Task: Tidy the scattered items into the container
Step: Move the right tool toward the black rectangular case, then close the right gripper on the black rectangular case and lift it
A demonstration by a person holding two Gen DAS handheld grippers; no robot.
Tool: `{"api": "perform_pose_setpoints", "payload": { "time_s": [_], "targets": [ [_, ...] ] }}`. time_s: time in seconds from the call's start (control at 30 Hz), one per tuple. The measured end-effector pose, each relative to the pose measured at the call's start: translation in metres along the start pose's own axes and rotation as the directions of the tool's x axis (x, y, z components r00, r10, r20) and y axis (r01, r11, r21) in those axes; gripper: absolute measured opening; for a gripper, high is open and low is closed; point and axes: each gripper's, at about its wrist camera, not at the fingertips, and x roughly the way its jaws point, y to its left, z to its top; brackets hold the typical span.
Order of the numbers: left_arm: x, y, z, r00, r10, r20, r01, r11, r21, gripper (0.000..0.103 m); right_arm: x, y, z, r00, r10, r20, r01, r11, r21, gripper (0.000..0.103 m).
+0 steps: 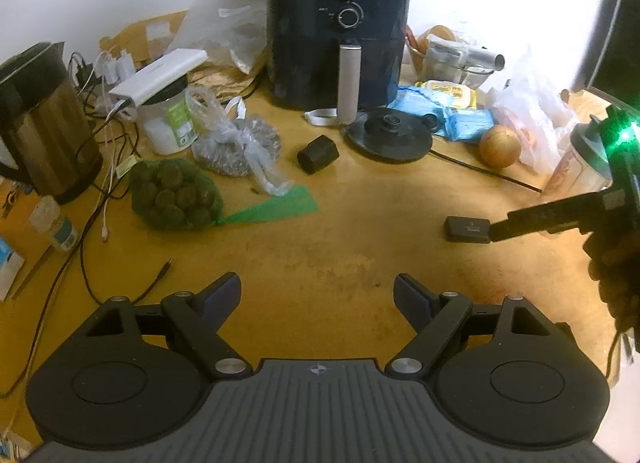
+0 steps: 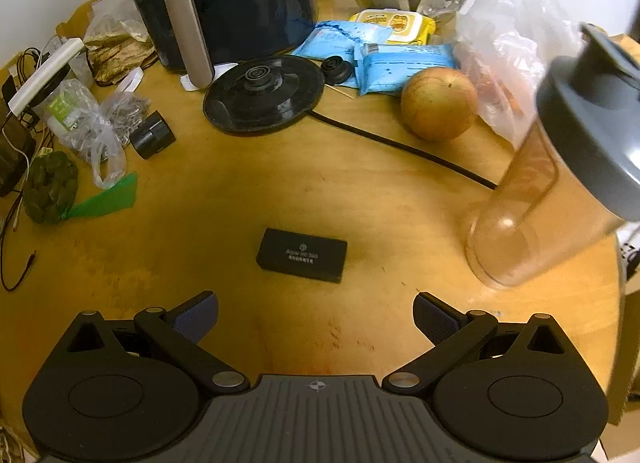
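A small flat black box [image 2: 302,255] with pale lettering lies on the wooden table just beyond my right gripper [image 2: 316,317], which stands open and holds nothing. In the left wrist view the same black box [image 1: 467,229] sits at the right, with a finger of the right gripper [image 1: 520,223] close beside it. My left gripper [image 1: 318,295] is open over bare table, nothing between its fingers. A black cylinder [image 1: 318,154] lies further back near the middle. An onion [image 2: 439,103] rests at the back right.
A black air fryer [image 1: 339,37] stands at the back, a kettle base [image 2: 264,93] with its cord in front. A lidded clear tumbler [image 2: 556,167] stands right. A net of green balls [image 1: 176,195], plastic bags, a jar [image 1: 170,123], kettle [image 1: 44,123] and cables crowd the left.
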Motion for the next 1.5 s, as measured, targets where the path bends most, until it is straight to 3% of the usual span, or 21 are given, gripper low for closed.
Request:
{"api": "perform_pose_setpoints", "payload": {
  "time_s": [0.33, 0.9, 1.1, 1.2, 1.5],
  "targets": [
    [-0.008, 0.003, -0.011, 0.999, 0.043, -0.017, -0.044, 0.996, -0.072, 0.084, 0.041, 0.005, 0.014, 0.999, 0.0, -0.037, 0.0, 1.0, 0.012, 0.102],
    [-0.011, 0.013, -0.027, 0.995, 0.084, -0.048, -0.09, 0.985, -0.146, 0.084, 0.078, 0.014, 0.028, 0.994, -0.096, -0.055, 0.097, 0.995, 0.021, 0.093],
    [-0.01, 0.012, -0.029, 0.994, 0.091, -0.056, -0.098, 0.984, -0.146, 0.084, 0.084, 0.017, 0.027, 0.99, -0.128, -0.061, 0.13, 0.991, 0.035, 0.084],
    [-0.011, 0.011, -0.029, 0.994, 0.096, -0.059, -0.104, 0.984, -0.146, 0.084, 0.082, 0.02, 0.027, 0.99, -0.131, -0.053, 0.133, 0.991, 0.032, 0.073],
    [-0.009, 0.008, -0.031, 0.995, 0.083, -0.063, -0.091, 0.986, -0.14, 0.084, 0.076, 0.015, 0.023, 0.992, -0.092, -0.083, 0.097, 0.994, 0.053, 0.072]
  ]
}}
